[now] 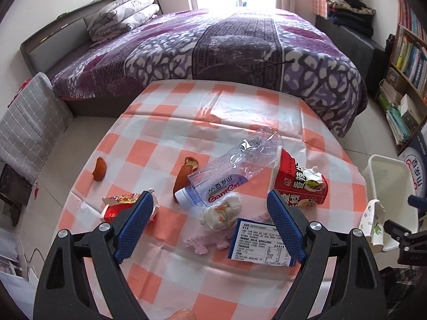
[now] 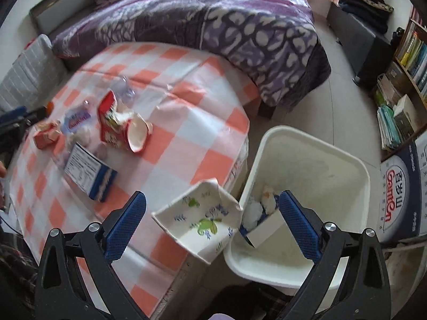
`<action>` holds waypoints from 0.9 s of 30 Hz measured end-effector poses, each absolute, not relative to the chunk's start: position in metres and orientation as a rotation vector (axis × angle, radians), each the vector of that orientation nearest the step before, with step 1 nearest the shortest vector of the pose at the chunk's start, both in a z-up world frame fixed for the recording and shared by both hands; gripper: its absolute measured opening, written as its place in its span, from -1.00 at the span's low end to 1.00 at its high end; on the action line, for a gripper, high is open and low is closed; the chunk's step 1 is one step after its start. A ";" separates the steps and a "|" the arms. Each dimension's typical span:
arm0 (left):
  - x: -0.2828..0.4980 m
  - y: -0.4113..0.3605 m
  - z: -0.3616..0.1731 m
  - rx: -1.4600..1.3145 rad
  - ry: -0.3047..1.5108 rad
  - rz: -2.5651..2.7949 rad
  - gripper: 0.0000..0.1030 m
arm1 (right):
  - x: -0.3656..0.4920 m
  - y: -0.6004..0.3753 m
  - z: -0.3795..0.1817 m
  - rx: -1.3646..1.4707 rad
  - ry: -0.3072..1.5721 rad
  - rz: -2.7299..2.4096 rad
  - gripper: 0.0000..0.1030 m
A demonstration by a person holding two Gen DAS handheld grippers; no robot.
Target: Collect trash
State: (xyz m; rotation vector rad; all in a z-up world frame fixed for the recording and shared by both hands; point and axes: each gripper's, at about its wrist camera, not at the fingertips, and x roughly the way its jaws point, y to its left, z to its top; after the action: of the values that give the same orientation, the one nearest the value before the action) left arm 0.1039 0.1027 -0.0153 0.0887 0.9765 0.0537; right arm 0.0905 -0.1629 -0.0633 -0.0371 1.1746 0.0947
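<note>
My left gripper is open above the checkered table, over a crumpled tissue wad and an empty clear water bottle lying on its side. A red crushed cup, a blue-edged box, a small red carton and two orange peels lie around. My right gripper is open; a crushed white paper cup with a leaf print hangs between its fingers at the rim of the white bin. Whether it touches a finger is unclear.
The white bin stands on the floor right of the table and holds tissue and a small box. A bed with a purple blanket lies beyond the table. A bookshelf stands at the right. A grey chair is left.
</note>
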 end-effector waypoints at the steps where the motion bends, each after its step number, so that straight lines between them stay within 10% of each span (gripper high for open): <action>1: 0.104 0.104 -0.016 0.069 0.986 0.038 0.64 | 0.091 -0.166 -0.066 0.008 1.192 0.077 0.83; 20: 0.113 -0.054 -0.121 -0.230 1.329 -0.454 0.61 | 0.100 -0.290 -0.044 0.717 1.015 -0.073 0.85; 27: 0.112 -0.060 -0.128 -0.328 1.347 -0.438 -0.09 | 0.098 -0.295 -0.037 0.750 0.999 -0.029 0.85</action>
State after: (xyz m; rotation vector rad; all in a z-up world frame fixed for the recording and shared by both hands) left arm 0.1123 -0.0602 -0.1283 -0.3276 1.3466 -0.4378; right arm 0.0981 -0.2945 -0.0368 0.7498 0.9988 -0.0291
